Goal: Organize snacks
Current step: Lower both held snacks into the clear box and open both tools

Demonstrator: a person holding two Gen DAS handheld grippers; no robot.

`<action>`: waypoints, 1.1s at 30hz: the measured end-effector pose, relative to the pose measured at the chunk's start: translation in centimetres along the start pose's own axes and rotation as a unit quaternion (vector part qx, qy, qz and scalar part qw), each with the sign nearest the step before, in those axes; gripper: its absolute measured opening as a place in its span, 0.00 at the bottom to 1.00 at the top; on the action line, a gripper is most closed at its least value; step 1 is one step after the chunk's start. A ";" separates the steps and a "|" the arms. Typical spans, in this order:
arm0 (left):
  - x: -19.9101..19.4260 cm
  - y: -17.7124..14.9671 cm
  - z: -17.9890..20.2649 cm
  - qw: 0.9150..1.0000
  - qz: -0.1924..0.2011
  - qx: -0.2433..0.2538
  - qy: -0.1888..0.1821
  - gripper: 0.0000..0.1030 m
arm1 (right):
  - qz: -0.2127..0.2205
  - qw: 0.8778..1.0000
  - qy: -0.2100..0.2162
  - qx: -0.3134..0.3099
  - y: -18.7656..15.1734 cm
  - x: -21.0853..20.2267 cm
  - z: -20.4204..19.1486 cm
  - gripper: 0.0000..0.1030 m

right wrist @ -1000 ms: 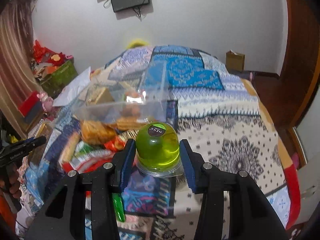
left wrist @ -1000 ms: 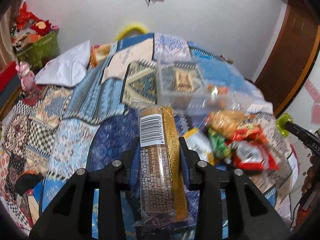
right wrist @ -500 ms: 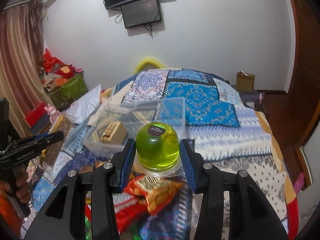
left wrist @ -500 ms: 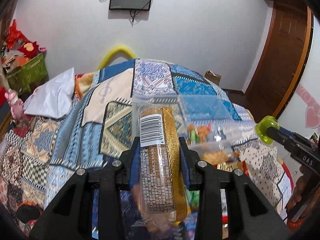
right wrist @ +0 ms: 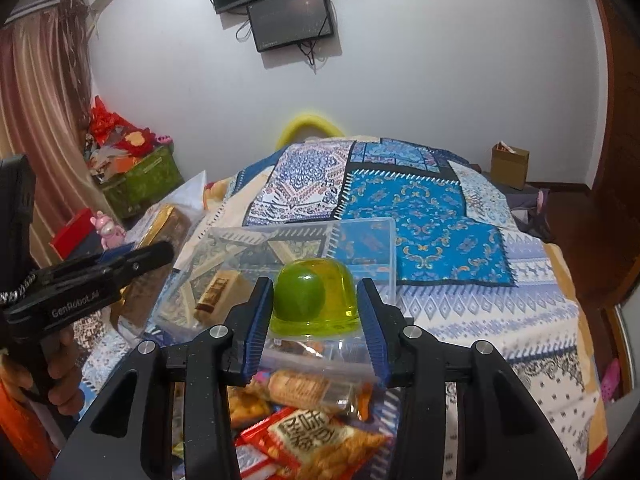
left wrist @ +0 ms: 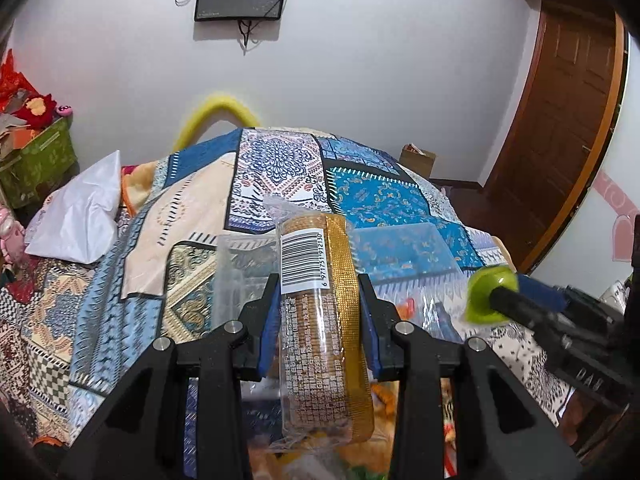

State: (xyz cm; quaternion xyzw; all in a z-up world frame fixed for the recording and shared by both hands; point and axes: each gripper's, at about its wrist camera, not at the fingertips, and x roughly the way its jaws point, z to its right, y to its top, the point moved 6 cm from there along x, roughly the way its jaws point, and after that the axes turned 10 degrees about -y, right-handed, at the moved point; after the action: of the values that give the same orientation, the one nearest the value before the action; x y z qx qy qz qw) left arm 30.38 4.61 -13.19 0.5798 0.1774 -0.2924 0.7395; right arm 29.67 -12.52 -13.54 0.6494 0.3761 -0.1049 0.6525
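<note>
**Golden biscuits and green jelly held over the clear box**

Golden wrapping runs down one side of the biscuit pack, a long roll in clear film with a barcode label near its upper end. We see it standing between the blue pads of the left gripper, which is clenched on its middle part. The pack hangs above the bed, in front of the clear plastic box.

In the right wrist view, the right gripper grasps a green jelly cup with its dome turned up; the pads press on both sides of it, and its jaws have just been closing a little around it. The cup is above the near edge of the same clear plastic box. Inside the box we can see a small brown packet lying near the left wall. We cannot read what it is.

Below the right gripper, loose snack bags lie in a pile on the bedspread, red and orange ones, touching the box on its near side.

The bedspread is a patchwork of blue, white and beige patterns. On the left, a hand holds the handle of the other gripper. Behind the bed we see a white wall with a dark screen, a curtain, and a green box full of red things. A brown door stands on the right in the left wrist view.
</note>
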 end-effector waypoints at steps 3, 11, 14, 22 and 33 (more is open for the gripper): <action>1.9 0.6 -0.1 1.000 -0.005 -0.003 0.003 0.34 | -0.012 1.000 0.001 -0.005 -0.2 1.4 -0.2 0.38; 7.2 0.7 -0.3 0.999 -0.036 0.001 0.018 0.34 | -0.060 0.997 -0.003 -0.044 -1.0 5.1 -1.0 0.05; 8.7 0.0 -0.2 0.999 -0.052 0.002 0.016 0.34 | -0.067 0.997 0.001 -0.048 -1.7 5.3 -1.0 0.05; 10.7 -1.8 -0.7 0.996 -0.089 0.002 0.032 0.36 | -0.073 0.997 0.005 -0.026 -2.1 4.5 0.3 0.13; 4.1 0.2 1.0 0.999 -0.041 0.029 0.020 0.57 | -0.057 0.998 0.002 -0.023 -2.0 1.2 0.6 0.46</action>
State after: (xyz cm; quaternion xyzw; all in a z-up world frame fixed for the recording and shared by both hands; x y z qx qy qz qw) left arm 33.61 2.78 -15.24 0.5993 0.2068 -0.3159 0.7059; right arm 29.47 -12.92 -15.86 0.6115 0.4162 -0.1322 0.6598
